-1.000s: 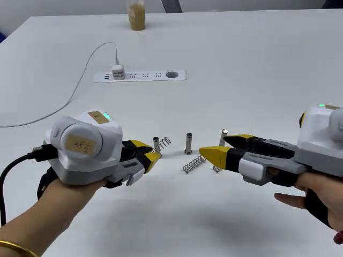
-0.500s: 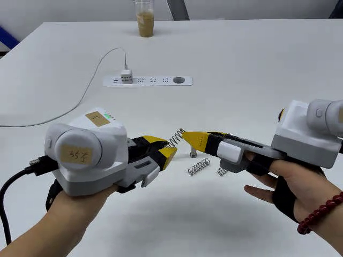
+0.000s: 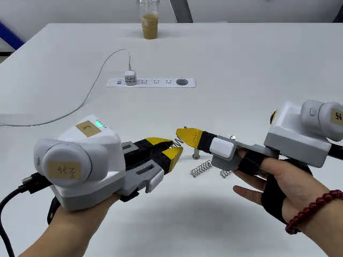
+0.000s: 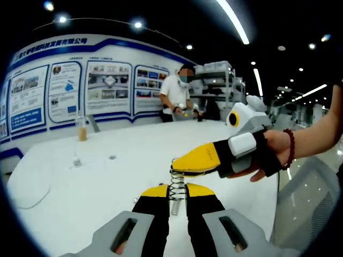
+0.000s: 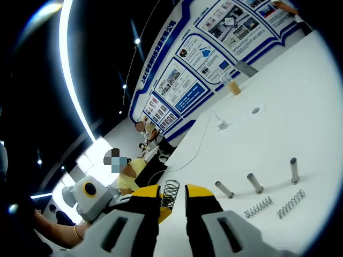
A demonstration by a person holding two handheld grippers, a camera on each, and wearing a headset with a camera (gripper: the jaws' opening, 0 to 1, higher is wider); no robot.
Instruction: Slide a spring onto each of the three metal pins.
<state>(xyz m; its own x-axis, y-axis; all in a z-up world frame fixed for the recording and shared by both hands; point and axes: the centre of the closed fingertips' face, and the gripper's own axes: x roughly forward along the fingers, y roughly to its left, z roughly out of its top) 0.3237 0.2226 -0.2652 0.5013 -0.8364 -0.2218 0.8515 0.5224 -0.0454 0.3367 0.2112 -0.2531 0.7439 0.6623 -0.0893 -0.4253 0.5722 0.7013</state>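
Over a white table (image 3: 268,64), two hand-held grippers meet tip to tip, raised off the surface near the left end of a row of three metal pins (image 5: 254,182). All three pins stand bare, so this looks like the first spring being readied.

The left gripper (image 3: 170,150) has its jaws pinched narrow on a coil spring (image 4: 176,184). It grips the lower coils, and the upper end sticks out past the yellow tips. The right gripper (image 3: 185,134) points at it from the opposite side. Its jaws are parted by a narrow gap, with the spring's free end lined up in that gap. One yellow tip appears to rest on the top coil, but whether it presses on the spring cannot be told.

The next move probably calls for settling the grip on the spring. It would then be carried over one pin, with its bore lined up on the pin's top, and lowered.

The left hand (image 3: 80,217) cradles its gripper from below, with the jaws aimed toward the pins. The right hand (image 3: 278,184), in a black fingerless glove, reaches in from beyond the pins' right end, fingers loosely spread under the handle. Two more springs (image 5: 257,207) lie flat on the table on the person's side of the pins, just beside them
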